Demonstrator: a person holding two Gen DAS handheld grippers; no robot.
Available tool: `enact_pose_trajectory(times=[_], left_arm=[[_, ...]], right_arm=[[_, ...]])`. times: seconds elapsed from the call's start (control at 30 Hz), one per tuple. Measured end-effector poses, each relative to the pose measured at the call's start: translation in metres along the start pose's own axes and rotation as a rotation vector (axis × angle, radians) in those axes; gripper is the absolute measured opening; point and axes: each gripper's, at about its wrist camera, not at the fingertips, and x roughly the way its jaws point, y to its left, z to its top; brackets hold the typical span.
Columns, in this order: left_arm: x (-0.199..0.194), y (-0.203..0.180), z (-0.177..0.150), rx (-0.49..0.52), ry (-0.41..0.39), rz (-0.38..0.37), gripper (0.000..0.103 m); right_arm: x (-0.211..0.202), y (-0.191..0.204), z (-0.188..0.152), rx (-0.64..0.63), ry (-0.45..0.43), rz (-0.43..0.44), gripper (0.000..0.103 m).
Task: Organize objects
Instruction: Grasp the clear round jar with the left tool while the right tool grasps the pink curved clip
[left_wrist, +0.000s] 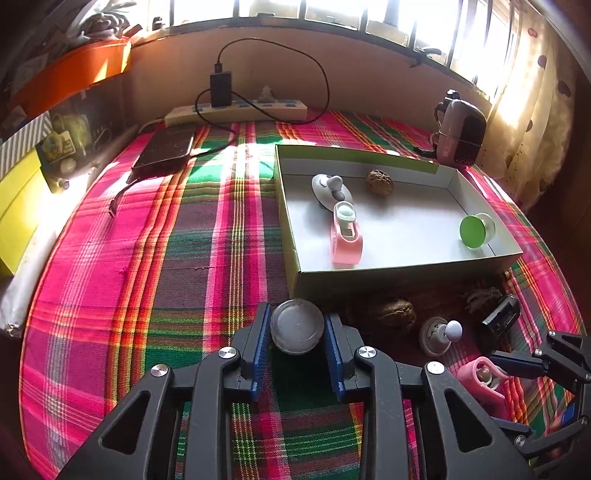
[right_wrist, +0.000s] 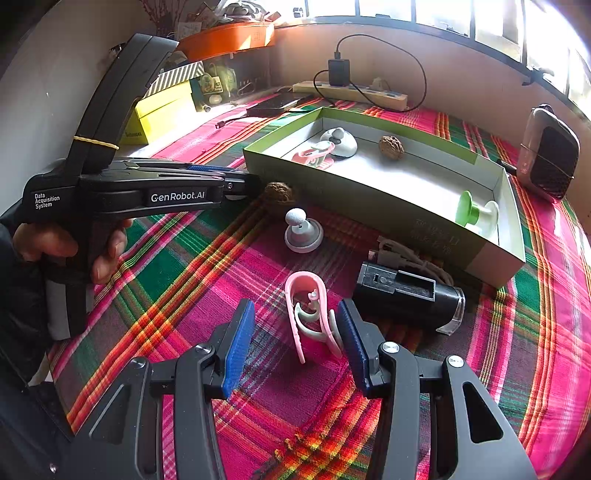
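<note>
In the left wrist view my left gripper (left_wrist: 297, 330) is shut on a clear round lid (left_wrist: 297, 325) that rests on the plaid cloth just before the box (left_wrist: 406, 271). The box holds a white knob piece (left_wrist: 330, 188), a walnut (left_wrist: 379, 180), a pink clip (left_wrist: 347, 236) and a green disc (left_wrist: 474, 230). My right gripper (right_wrist: 295, 343) stands open around a second pink clip (right_wrist: 306, 314), which lies nearer the right pad. Loose on the cloth are a walnut (right_wrist: 279, 192), a white knob piece (right_wrist: 303, 232) and a black device (right_wrist: 406, 291). A hand holds the left gripper (right_wrist: 243, 188).
A power strip (left_wrist: 236, 109) with a black charger and cable runs along the back wall. A dark phone (left_wrist: 164, 149) lies at the back left. A pink-and-black appliance (left_wrist: 461, 129) stands at the back right. Yellow and orange boxes (right_wrist: 162, 114) are stacked on the left.
</note>
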Motion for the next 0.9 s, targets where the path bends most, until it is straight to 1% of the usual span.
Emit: enact_pose_trajectory(times=[0.13, 0.2, 0.43, 0.5, 0.9], left_arm=[[-0.0005, -0.0002, -0.0003, 0.001, 0.000, 0.003, 0.025], [-0.0008, -0.0001, -0.0003, 0.004, 0.000, 0.006, 0.025], [-0.0010, -0.0008, -0.0007, 0.007, 0.000, 0.010, 0.025], [-0.0009, -0.0009, -0.0008, 0.005, 0.000, 0.009, 0.025], [-0.0013, -0.0008, -0.0008, 0.007, 0.000, 0.015, 0.025]], right_arm=[[0.0002, 0.0001, 0.0001, -0.001, 0.000, -0.007, 0.046], [0.0002, -0.0011, 0.0000, 0.001, -0.001, -0.025, 0.038], [-0.0010, -0.0060, -0.0006, 0.017, -0.004, -0.034, 0.029], [-0.0011, -0.0073, -0.0007, 0.022, -0.004, -0.042, 0.025], [-0.0014, -0.0058, -0.0011, 0.021, -0.005, -0.044, 0.025]])
